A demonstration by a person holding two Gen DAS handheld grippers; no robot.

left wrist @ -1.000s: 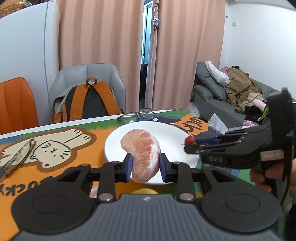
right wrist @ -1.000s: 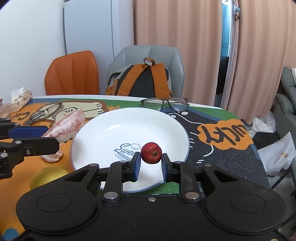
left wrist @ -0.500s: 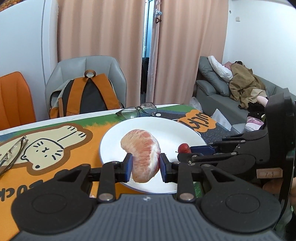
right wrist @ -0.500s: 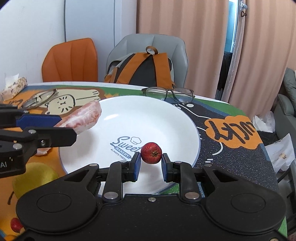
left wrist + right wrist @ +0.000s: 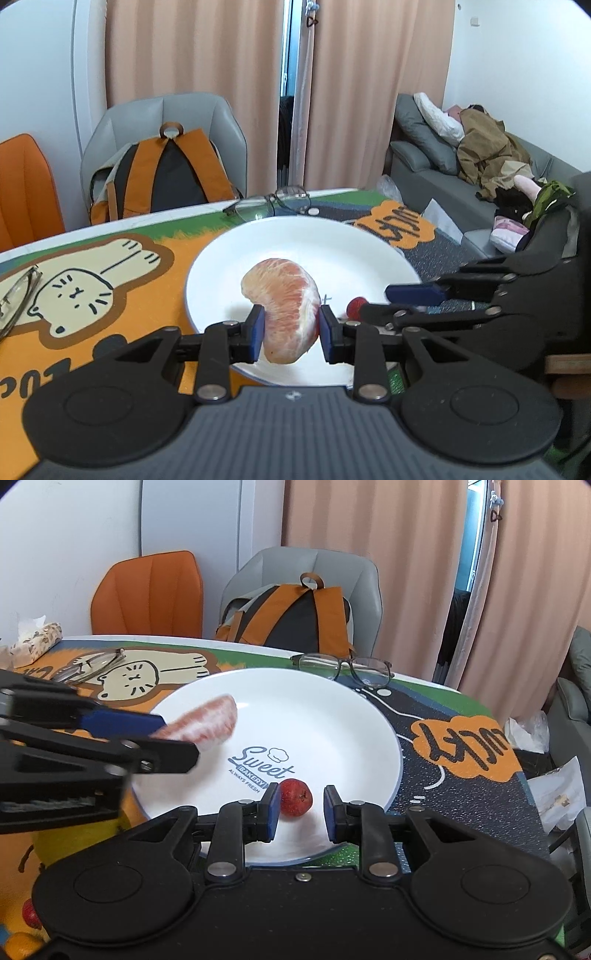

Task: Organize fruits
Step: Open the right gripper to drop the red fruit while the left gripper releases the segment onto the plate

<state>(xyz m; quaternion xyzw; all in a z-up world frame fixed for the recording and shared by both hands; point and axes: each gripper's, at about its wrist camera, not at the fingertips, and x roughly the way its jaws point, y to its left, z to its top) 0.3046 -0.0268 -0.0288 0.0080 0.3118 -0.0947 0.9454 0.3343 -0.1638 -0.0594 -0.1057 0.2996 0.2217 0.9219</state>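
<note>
A white plate [image 5: 332, 243] printed "Sweet Bakery" lies on the table; it also shows in the right wrist view [image 5: 332, 716]. My left gripper [image 5: 291, 336] is shut on a peeled pink pomelo segment [image 5: 286, 302] and holds it over the plate's near-left part; the segment shows in the right wrist view [image 5: 207, 725] too. My right gripper [image 5: 300, 814] is open over the plate's near edge. A small red fruit [image 5: 295, 797] sits on the plate between its fingers, close to the left one; it also shows in the left wrist view [image 5: 355, 308].
Glasses [image 5: 343, 666] lie just beyond the plate, a second pair [image 5: 88, 664] at the left. A yellow fruit [image 5: 77, 840] and small red [image 5: 29, 912] and orange [image 5: 18, 945] fruits lie near left. A backpack [image 5: 291, 616] sits on the grey chair behind the table.
My right gripper has opened and the red fruit now rests on the plate. Both grippers have moved forward over the plate; my left still holds the pomelo segment.
</note>
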